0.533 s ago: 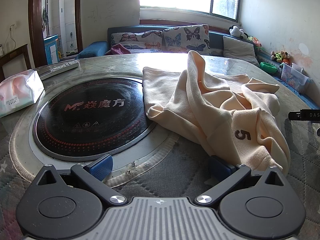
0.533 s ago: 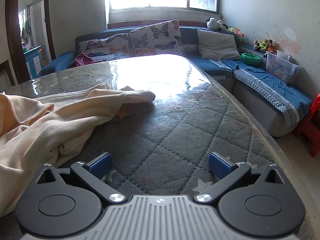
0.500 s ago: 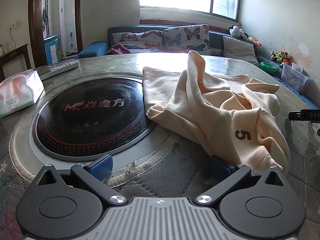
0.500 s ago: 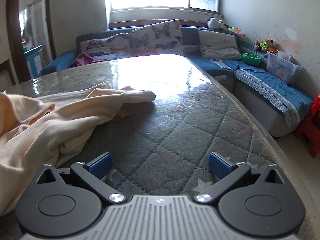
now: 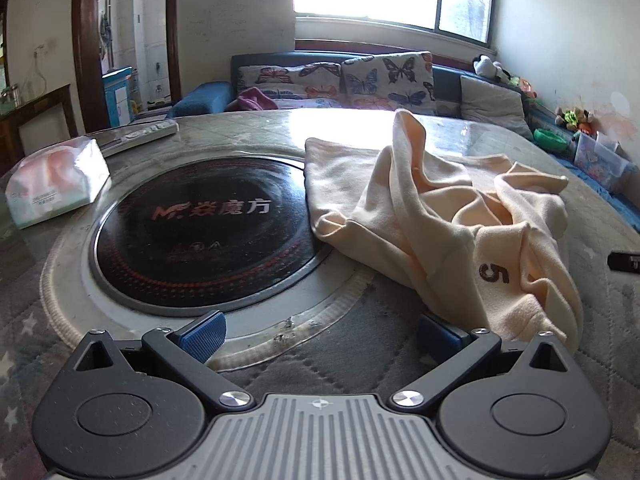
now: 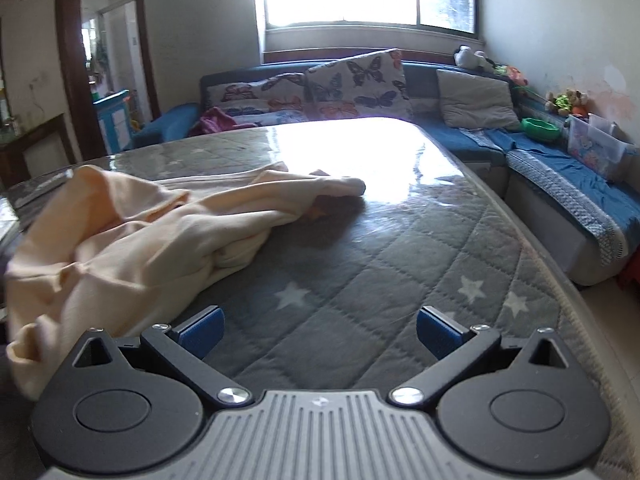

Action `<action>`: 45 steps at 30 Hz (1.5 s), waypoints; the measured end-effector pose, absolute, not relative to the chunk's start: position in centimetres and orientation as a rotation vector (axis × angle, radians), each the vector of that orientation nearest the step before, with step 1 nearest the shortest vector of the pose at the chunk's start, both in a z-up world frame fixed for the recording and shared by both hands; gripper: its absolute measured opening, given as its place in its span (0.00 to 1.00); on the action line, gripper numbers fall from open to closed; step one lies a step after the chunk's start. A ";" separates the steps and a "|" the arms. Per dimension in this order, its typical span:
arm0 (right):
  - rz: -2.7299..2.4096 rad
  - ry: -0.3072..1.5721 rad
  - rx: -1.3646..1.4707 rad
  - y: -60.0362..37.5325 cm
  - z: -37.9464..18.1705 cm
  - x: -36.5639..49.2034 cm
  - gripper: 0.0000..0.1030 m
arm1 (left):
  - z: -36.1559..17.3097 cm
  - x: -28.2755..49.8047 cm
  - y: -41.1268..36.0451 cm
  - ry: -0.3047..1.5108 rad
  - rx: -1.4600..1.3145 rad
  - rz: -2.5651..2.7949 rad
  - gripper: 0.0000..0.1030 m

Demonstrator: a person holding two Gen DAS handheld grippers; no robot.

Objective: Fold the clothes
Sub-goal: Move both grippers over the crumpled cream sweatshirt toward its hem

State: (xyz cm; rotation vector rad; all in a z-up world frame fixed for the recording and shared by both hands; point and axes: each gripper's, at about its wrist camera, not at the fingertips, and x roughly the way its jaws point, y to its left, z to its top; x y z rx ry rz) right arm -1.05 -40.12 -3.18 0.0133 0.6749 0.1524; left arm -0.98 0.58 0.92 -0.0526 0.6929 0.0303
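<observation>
A pale peach garment (image 5: 440, 216) of soft, fleecy cloth lies crumpled and unfolded on the quilted counter (image 6: 380, 280), ahead of the left claw (image 5: 320, 332) and toward its right. It is heaped in loose folds; one ridge of cloth stands up in a peak at the far side, and a flatter panel spreads away to the left, its edge lapping over the rim of a round black plate set into the counter. A dark brown numeral 5 shows on the near fold, whose lower hem drops just beside the claw's right finger. Seen from the right claw (image 6: 318, 332), the same garment (image 6: 140, 240) sits ahead and to its left, one narrow end reaching out across the counter.
</observation>
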 end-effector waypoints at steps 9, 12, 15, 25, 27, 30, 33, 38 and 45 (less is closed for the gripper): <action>0.222 0.662 0.001 -38.5 -2.4 -3.4 1.00 | 2.2 -2.2 0.0 0.700 -0.066 0.031 1.00; 0.237 0.665 0.005 -38.3 -2.4 -4.0 1.00 | 2.5 -2.5 -0.4 0.702 -0.066 0.028 1.00; 0.247 0.665 0.004 -38.0 -2.4 -4.6 1.00 | 2.8 -2.9 -0.8 0.703 -0.059 0.030 1.00; 0.271 0.640 0.012 -38.0 -1.8 -7.0 1.00 | 3.6 -4.8 -1.9 0.695 -0.042 0.029 1.00; 0.272 0.633 0.014 -38.0 -1.6 -7.6 1.00 | 3.9 -5.3 -2.1 0.690 -0.038 0.027 1.00; 0.272 0.617 0.013 -37.9 -1.2 -8.4 1.00 | 4.4 -5.9 -2.5 0.681 -0.026 0.024 1.00; 0.274 0.608 0.012 -37.9 -0.9 -8.9 1.00 | 4.8 -6.4 -2.7 0.677 -0.023 0.022 1.00; 0.288 0.592 0.004 -37.5 -0.2 -9.5 1.00 | 5.0 -7.0 -2.8 0.677 -0.028 0.024 1.00; 0.311 0.597 -0.022 -36.4 -0.1 -10.1 1.00 | 4.8 -7.5 -2.5 0.685 -0.049 0.027 1.00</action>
